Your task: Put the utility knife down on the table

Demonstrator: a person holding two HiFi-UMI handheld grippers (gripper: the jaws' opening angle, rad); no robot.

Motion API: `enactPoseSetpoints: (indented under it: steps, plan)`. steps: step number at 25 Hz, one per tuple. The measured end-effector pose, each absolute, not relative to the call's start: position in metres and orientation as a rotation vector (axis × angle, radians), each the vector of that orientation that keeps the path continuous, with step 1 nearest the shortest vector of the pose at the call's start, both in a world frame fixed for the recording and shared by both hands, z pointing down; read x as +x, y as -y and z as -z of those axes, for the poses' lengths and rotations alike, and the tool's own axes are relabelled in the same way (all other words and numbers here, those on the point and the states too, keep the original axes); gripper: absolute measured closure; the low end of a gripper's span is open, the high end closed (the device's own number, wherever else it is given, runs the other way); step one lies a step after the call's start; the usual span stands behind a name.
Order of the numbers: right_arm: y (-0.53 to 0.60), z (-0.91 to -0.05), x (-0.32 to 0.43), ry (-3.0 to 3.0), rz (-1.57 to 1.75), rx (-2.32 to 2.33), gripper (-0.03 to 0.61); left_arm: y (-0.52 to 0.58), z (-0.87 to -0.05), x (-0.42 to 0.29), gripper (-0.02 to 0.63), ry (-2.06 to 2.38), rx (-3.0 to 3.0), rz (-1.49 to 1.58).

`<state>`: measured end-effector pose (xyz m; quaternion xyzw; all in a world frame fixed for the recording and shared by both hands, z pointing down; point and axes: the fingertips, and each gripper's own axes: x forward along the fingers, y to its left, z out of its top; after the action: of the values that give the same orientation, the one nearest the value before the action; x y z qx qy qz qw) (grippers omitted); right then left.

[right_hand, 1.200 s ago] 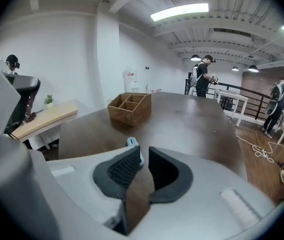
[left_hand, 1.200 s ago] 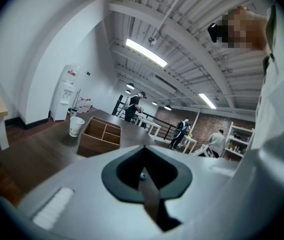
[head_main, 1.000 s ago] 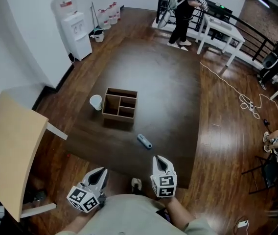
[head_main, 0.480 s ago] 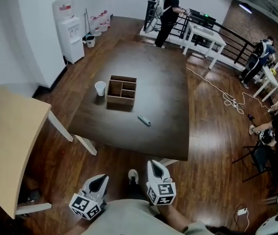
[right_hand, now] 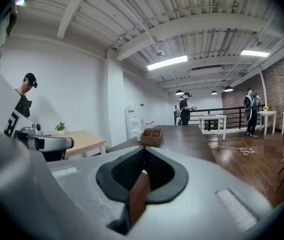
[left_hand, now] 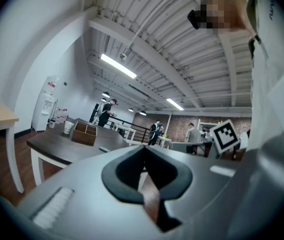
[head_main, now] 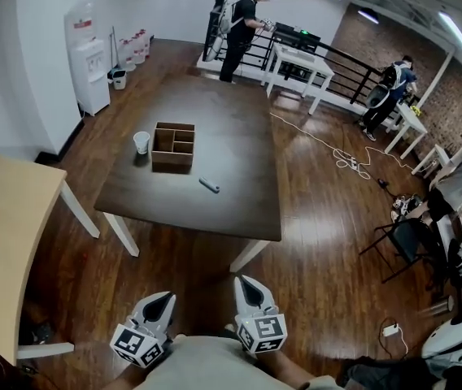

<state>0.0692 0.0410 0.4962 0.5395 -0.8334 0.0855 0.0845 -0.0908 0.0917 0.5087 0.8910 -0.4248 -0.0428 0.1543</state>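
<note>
The utility knife [head_main: 209, 185], a small grey-blue bar, lies on the dark brown table [head_main: 215, 210] near its front edge. It is also a small shape on the tabletop in the left gripper view [left_hand: 104, 149]. Both grippers are held close to the person's body, far back from the table. My left gripper [head_main: 163, 297] is shut and holds nothing, its jaws meeting in a seam [left_hand: 143, 150]. My right gripper [head_main: 244, 283] is shut and empty too [right_hand: 143, 151].
A wooden compartment box [head_main: 173, 145] and a white cup [head_main: 141, 141] stand on the table's far left part. A light wooden table [head_main: 3, 234] is at the left. Cables [head_main: 337, 149], a chair [head_main: 402, 242] and people are at the right. A person [head_main: 239, 23] stands beyond.
The view has pulled back from the dark table, which now lies farther off and smaller. Both grippers stay shut and low in the frame. The knife has not moved on the table.
</note>
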Motion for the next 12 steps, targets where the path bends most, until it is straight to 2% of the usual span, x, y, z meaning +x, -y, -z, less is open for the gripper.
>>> enactPoseSetpoints:
  steps: [12]
  plan:
    - [-0.124, -0.468, 0.141, 2.626, -0.120, 1.583, 0.577, -0.154, -0.501, -0.001, 0.612, 1.203, 2.601, 0.122]
